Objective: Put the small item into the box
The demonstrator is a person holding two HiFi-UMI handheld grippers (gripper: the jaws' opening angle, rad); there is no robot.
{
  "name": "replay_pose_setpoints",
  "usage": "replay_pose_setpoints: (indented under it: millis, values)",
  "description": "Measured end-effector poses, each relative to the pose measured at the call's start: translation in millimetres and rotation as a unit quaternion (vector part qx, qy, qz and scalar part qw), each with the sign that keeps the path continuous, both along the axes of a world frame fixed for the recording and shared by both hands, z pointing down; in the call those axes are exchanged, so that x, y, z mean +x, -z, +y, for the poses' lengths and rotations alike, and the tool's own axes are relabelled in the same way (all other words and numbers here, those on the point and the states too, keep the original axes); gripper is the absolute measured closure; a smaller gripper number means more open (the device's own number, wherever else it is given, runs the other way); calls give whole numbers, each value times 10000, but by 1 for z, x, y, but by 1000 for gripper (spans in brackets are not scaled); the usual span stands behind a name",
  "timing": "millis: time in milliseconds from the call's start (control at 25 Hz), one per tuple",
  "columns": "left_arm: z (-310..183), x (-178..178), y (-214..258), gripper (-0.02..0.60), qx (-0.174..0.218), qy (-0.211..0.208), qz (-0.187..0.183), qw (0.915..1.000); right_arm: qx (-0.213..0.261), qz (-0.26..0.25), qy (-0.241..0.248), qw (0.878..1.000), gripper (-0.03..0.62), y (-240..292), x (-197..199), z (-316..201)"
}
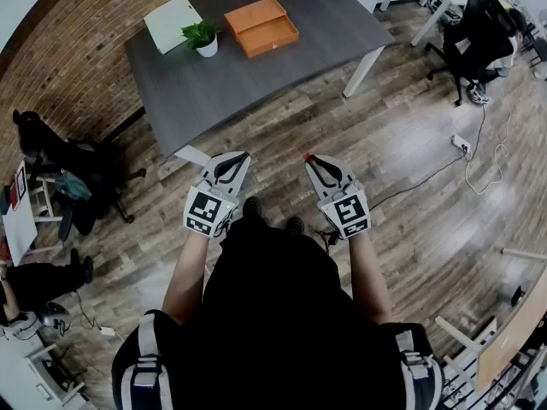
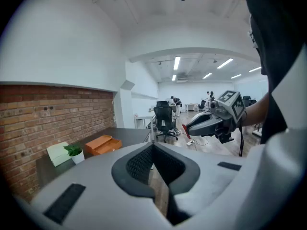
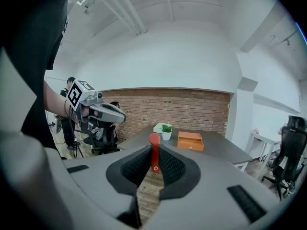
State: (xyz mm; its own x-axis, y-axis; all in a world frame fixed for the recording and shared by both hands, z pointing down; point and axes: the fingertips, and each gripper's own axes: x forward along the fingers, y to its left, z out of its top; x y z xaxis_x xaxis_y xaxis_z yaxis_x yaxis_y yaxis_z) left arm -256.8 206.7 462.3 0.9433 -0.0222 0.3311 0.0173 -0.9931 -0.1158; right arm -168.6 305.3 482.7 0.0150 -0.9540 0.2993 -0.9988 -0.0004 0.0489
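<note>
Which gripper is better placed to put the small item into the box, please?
The right gripper: its jaws hold the red item, while the left gripper is shut on nothing.

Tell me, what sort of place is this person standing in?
Most likely an open-plan office: a dark desk holding an orange box and a potted plant, a black office chair, a brick wall, and ceiling strip lights.

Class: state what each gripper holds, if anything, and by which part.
Right gripper pinches the small red item by its lower end; its rounded top sticks out. Left gripper holds nothing.
</note>
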Motion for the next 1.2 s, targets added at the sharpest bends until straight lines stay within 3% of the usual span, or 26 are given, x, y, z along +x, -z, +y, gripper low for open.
replay_pose_setpoints:
  millis: [160, 720, 1200]
  values:
    - [31, 11, 11, 560, 265, 81, 146, 9995, -8, -27, -15, 10000, 531, -4, 8, 27]
    - [68, 4, 17, 560, 262, 436, 125, 9986, -22, -182, 402, 9990, 531, -16, 5, 62]
    - [81, 21, 19, 560, 376, 273, 111, 9989, 12, -118, 417, 9991, 531, -15, 13, 73]
